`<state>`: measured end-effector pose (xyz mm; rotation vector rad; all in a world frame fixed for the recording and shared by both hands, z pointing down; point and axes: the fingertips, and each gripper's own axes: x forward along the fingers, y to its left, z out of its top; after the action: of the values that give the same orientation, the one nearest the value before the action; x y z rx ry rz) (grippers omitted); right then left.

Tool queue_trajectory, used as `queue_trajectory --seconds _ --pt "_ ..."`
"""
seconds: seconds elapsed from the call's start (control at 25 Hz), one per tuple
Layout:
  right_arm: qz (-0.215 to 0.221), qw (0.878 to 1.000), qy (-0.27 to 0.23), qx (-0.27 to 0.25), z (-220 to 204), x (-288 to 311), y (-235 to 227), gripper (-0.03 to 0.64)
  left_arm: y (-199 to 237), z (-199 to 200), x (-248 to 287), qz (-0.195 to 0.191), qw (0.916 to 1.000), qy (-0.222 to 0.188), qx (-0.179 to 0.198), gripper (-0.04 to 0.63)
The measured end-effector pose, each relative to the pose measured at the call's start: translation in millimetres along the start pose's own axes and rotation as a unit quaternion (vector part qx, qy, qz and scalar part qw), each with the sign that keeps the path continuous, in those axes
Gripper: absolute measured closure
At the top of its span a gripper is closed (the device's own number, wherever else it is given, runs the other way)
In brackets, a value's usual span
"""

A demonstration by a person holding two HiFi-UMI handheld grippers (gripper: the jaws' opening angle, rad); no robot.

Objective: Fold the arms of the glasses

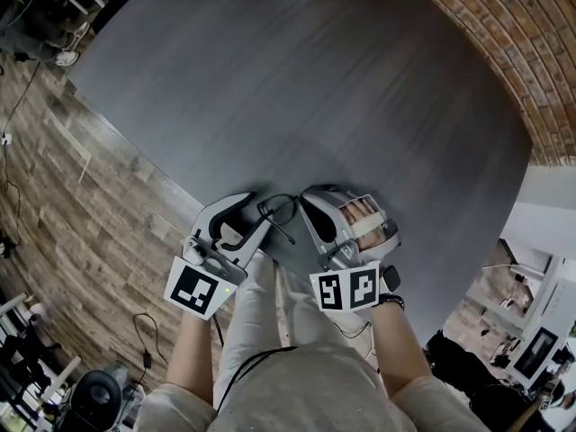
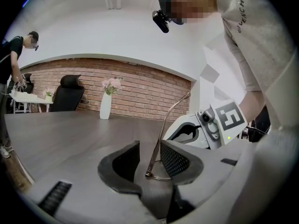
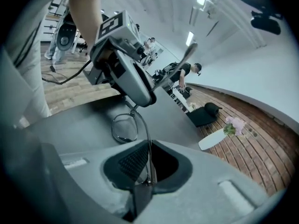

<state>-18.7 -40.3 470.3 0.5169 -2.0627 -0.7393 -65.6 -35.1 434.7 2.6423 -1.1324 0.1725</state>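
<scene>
Thin dark-rimmed glasses (image 1: 281,212) sit between my two grippers at the near edge of the grey table (image 1: 297,88). In the left gripper view one arm (image 2: 170,120) rises steeply from the hinge, which lies between the jaws of my left gripper (image 2: 149,155); the rim (image 2: 162,177) lies against the right pad. The left gripper (image 3: 135,85) holds the frame by the hinge, with a lens (image 3: 125,127) below its tip. The other arm (image 3: 144,129) runs down into my right gripper (image 3: 149,164), whose pads are shut on that arm's end. My right gripper (image 2: 187,132) stands close beside the left.
A white vase (image 2: 105,107) with pink flowers stands at the table's far side in front of a brick wall (image 2: 140,90). A black office chair (image 2: 67,92) is behind the table. A person (image 2: 18,55) stands at the far left. Wooden floor (image 1: 72,214) lies left of the table.
</scene>
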Motion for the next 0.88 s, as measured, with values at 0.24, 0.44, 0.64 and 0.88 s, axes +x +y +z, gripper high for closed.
queue_trajectory --seconds 0.24,0.44,0.64,0.88 --pt "0.012 1.0 0.008 -0.028 2.5 4.4 8.0 0.601 -1.7 -0.7 -1.6 -0.005 0.9999 0.003 0.01 0.46" --pt "0.018 0.998 0.015 -0.056 2.2 8.8 13.0 0.601 -2.9 -2.5 -2.0 -0.013 0.9997 0.008 0.017 0.46" --pt "0.024 1.0 -0.006 -0.01 9.1 5.6 12.5 0.58 -5.2 -2.5 -5.7 -0.024 0.9993 0.012 0.027 0.46" --pt "0.041 0.997 -0.043 0.054 18.2 -4.2 13.2 0.529 -10.8 1.6 -7.3 -0.046 0.9961 0.014 0.074 0.46"
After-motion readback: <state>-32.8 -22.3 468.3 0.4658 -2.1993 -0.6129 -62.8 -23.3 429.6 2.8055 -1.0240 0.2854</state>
